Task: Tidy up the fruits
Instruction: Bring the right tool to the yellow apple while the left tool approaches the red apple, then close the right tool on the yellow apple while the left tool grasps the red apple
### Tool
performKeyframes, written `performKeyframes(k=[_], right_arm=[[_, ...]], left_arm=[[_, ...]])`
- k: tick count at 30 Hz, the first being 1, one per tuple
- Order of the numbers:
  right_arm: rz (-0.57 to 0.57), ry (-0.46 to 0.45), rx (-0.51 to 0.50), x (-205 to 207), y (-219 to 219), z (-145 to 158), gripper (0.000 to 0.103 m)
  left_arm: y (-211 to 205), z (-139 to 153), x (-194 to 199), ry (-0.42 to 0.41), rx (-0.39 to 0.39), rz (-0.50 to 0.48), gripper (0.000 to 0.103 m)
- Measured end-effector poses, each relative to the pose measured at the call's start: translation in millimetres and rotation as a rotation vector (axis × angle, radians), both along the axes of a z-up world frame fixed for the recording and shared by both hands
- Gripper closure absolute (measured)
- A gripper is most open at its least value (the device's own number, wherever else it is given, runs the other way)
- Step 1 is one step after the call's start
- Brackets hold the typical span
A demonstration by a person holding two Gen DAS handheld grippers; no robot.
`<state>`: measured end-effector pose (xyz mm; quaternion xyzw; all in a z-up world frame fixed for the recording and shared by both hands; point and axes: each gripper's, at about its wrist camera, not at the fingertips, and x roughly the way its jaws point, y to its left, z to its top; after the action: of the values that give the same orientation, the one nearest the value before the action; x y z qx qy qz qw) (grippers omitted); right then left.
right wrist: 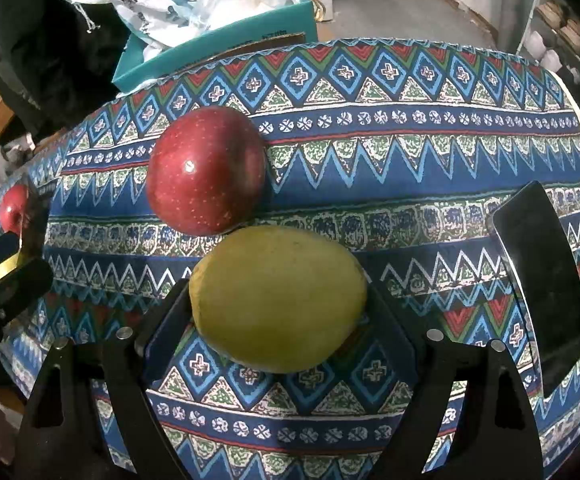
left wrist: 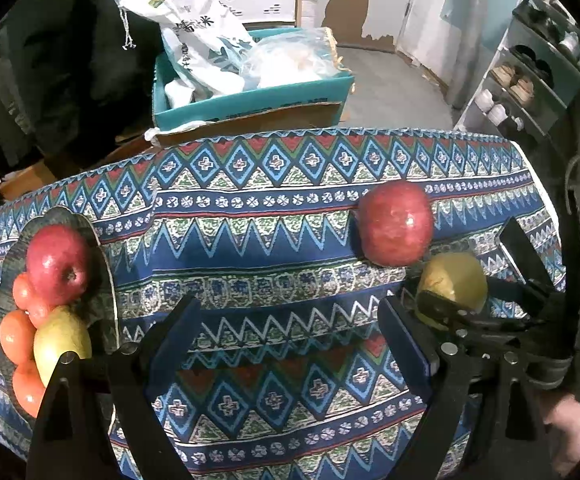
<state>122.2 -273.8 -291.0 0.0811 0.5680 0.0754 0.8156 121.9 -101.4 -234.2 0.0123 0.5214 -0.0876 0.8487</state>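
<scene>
A yellow-green pear [right wrist: 278, 300] sits between my right gripper's [right wrist: 280, 320] fingers, which are shut on it just above the patterned cloth. The pear also shows in the left wrist view [left wrist: 452, 280]. A red apple [right wrist: 206, 170] lies on the cloth just beyond it, also in the left wrist view [left wrist: 396, 224]. At the left a dark plate [left wrist: 102, 248] holds a red apple [left wrist: 58, 264], several oranges [left wrist: 16, 336] and a yellow-green pear [left wrist: 62, 340]. My left gripper [left wrist: 290, 328] is open and empty over the cloth, right of the plate.
A black phone [right wrist: 538, 276] lies on the cloth at the right. Behind the table a teal box [left wrist: 250, 100] holds white bags. A shoe rack [left wrist: 530, 80] stands at the far right. The table's far edge [left wrist: 330, 132] is close behind the apple.
</scene>
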Motion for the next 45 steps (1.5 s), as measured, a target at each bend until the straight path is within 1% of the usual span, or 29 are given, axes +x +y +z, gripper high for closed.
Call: performKeyframes(k=[2, 4, 5, 8, 10, 12, 14, 19, 23, 31, 34, 37, 38, 39, 45], right_arm=[[-0.001, -0.007, -0.014, -2.9, -0.6, 1.5, 0.019], [0.001, -0.025, -0.063, -5.9, -2.2, 4.5, 0.019], [-0.004, -0.038, -0.086, -6.8, -4.9, 6.7, 0.019], [-0.040, -0.069, -0.110, -6.7, -17.8, 14.6, 0.019], [-0.059, -0.095, -0.156, -6.1, -25.4, 21.0, 0.019], [-0.072, -0.128, -0.229, -5.3, -31.5, 27.5, 0.019], [-0.085, -0.149, -0.265, -4.6, -39.2, 32.2, 0.019], [-0.097, -0.169, -0.304, -3.5, -51.4, 36.3, 0.019], [-0.104, -0.168, -0.302, -3.6, -55.7, 34.9, 0.019], [-0.125, -0.157, -0.290, -0.8, -64.6, 29.7, 0.019], [-0.125, -0.158, -0.306, -0.3, -65.0, 29.4, 0.019], [-0.120, -0.160, -0.319, 0.1, -63.9, 29.7, 0.019], [-0.121, -0.161, -0.316, 0.1, -64.0, 30.0, 0.019], [-0.120, -0.160, -0.316, 0.0, -63.8, 30.1, 0.019], [-0.117, -0.161, -0.314, -1.0, -62.7, 31.8, 0.019]], left_arm=[[-2.6, 1.6, 1.5, -0.003, -0.005, 0.000, 0.012], [-6.1, 2.3, 3.3, -0.006, -0.006, -0.004, 0.013], [-8.6, 2.5, 4.5, -0.004, -0.009, -0.006, 0.012], [-19.3, 2.9, 10.5, 0.008, -0.029, -0.004, 0.012], [-28.4, 3.4, 15.2, 0.012, -0.036, -0.009, 0.012], [-36.8, 2.8, 19.9, 0.016, -0.036, -0.015, 0.012], [-45.0, 1.0, 25.1, 0.023, -0.037, -0.024, 0.012], [-62.1, -9.2, 38.0, 0.061, -0.055, -0.023, 0.012], [-71.3, -19.4, 47.9, 0.091, -0.075, -0.012, 0.012], [-82.3, -39.8, 67.0, 0.114, -0.060, -0.001, 0.012], [-83.5, -42.7, 69.6, 0.113, -0.068, 0.002, 0.017], [-86.3, -46.1, 72.1, 0.124, -0.066, -0.010, 0.029], [-87.2, -48.2, 73.2, 0.136, -0.082, -0.025, 0.036], [-87.6, -49.7, 74.6, 0.145, -0.094, -0.031, 0.040], [-85.9, -48.4, 70.5, 0.129, -0.104, -0.036, 0.041]])
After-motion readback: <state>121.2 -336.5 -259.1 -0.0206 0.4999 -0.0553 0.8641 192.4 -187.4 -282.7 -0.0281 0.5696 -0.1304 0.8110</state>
